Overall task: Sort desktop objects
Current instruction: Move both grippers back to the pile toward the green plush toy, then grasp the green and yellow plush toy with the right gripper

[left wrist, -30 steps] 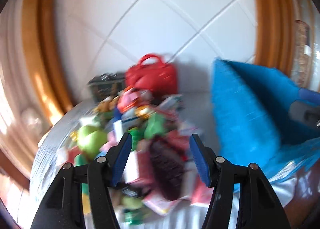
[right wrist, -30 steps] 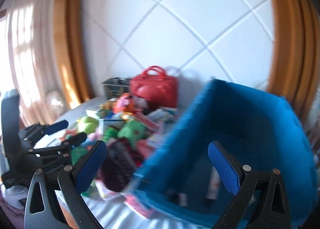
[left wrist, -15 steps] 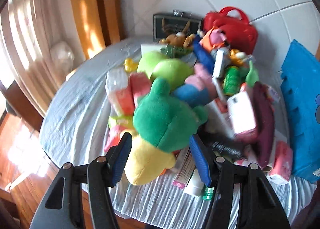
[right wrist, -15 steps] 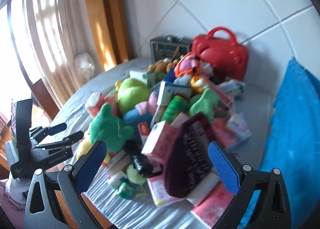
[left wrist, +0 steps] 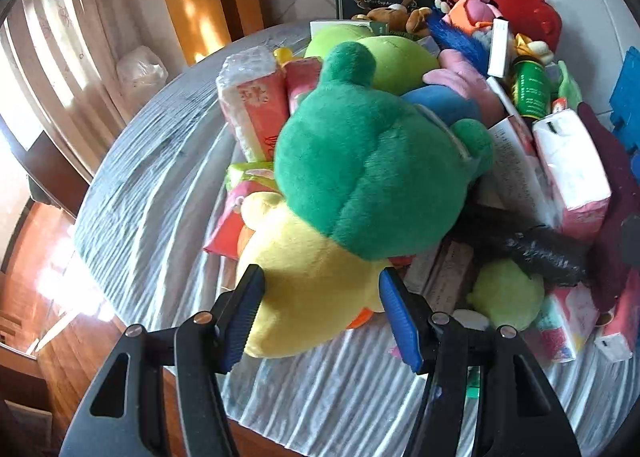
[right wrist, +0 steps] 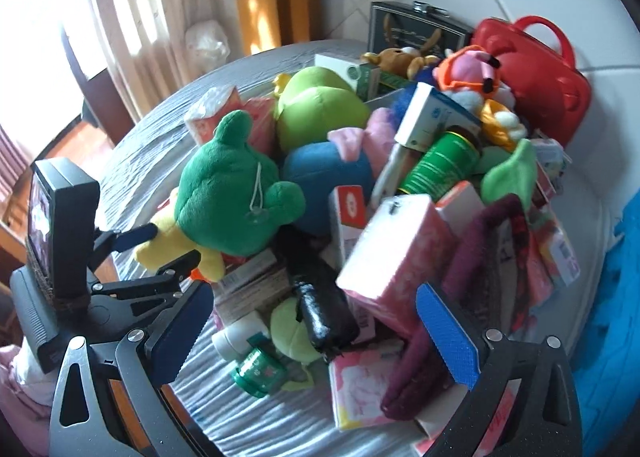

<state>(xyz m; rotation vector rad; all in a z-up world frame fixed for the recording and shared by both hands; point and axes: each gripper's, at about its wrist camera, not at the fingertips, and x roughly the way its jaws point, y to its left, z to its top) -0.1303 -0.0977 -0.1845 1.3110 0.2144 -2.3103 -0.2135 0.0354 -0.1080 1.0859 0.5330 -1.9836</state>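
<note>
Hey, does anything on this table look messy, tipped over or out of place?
Yes. Everything is heaped in one jumbled pile: the green plush sprawls over a yellow plush, and a green can lies tilted among boxes. Nothing looks spilled or broken.

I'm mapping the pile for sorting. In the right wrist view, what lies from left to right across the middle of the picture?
Left gripper → green plush frog → blue plush → green can → maroon knit piece → blue bin.
</note>
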